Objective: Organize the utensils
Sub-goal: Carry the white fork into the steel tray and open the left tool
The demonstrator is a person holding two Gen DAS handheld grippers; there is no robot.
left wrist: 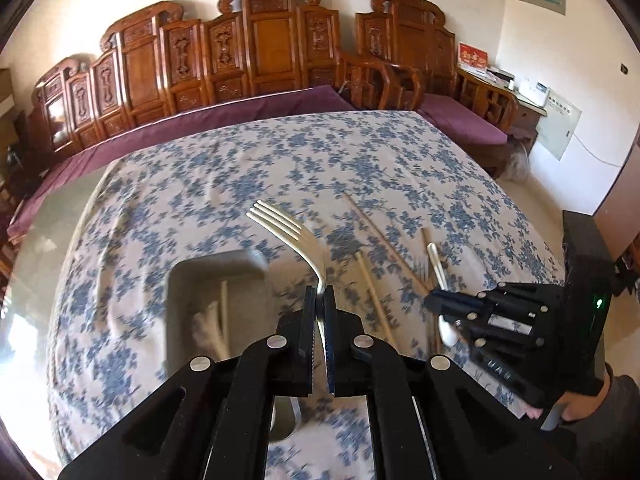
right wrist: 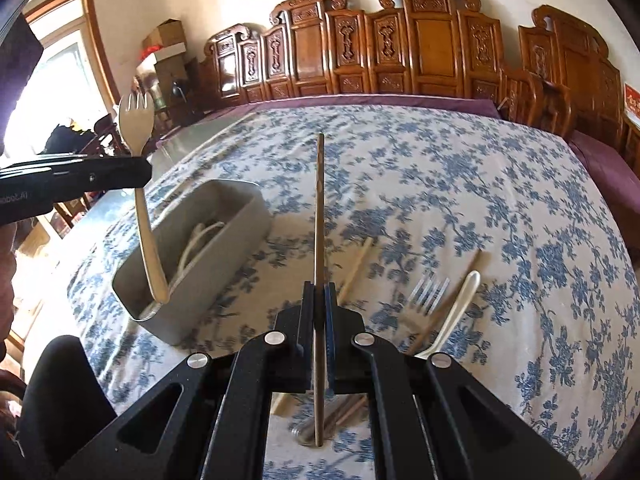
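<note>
Utensils, partly sorted. The left gripper (left wrist: pixel 319 300) is pressed together on the neck of a beige fork (left wrist: pixel 290 232), tines pointing ahead and up; in the right wrist view the fork's handle end hangs at the near end of the grey box (right wrist: pixel 244 224), apparently above its opening. The box lies below and slightly left of the left gripper, and already holds some pale utensils (right wrist: pixel 196 240), too blurred to name. The right gripper (right wrist: pixel 319 300) pinches a brown chopstick (right wrist: pixel 319 200) that projects straight ahead between its fingers. Still loose on the floral tablecloth (right wrist: pixel 440 168), to the right of and partly beneath the right gripper: a metal fork (right wrist: pixel 428 294), a white spoon (right wrist: pixel 460 308), and several chopsticks (right wrist: pixel 354 266). Judged state: a few items stored, two in hand on their way, and roughly half a dozen left to collect; the fork looks closest to release.
</note>
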